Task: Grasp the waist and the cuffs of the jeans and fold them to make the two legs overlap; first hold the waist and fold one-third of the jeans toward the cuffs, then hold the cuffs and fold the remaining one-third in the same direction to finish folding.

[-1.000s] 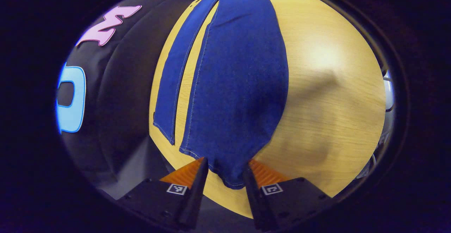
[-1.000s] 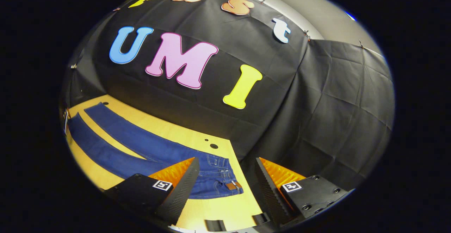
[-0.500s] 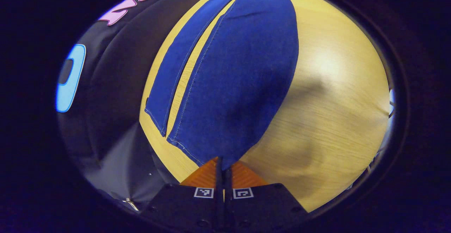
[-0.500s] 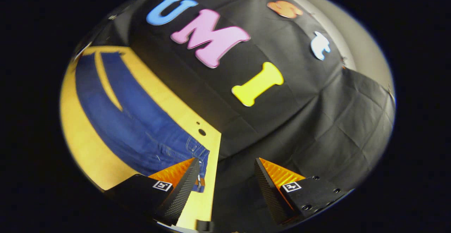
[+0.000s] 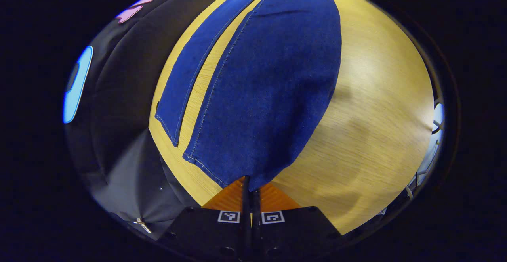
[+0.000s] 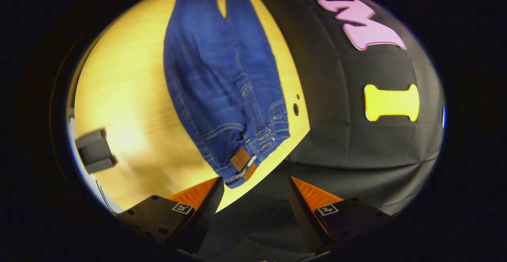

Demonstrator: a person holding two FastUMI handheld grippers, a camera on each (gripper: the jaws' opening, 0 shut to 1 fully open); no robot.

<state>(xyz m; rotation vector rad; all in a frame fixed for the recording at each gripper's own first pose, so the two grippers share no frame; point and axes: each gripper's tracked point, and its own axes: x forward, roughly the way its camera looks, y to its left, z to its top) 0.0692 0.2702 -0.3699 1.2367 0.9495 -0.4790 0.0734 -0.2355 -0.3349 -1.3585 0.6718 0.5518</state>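
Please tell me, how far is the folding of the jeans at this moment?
Early stage. Done: the left hand-held gripper is shut on the cuff of the nearer leg. In hand: the right hand-held gripper is open near the waist, not gripping it. The jeans lie flat on the table with the legs side by side. Left: overlapping the legs, then both one-third folds.

You have a pale wooden table (image 5: pixel 376 107) with bright glare on it. Black cloth wall (image 6: pixel 356 143) hangs close behind its far edge, creased.
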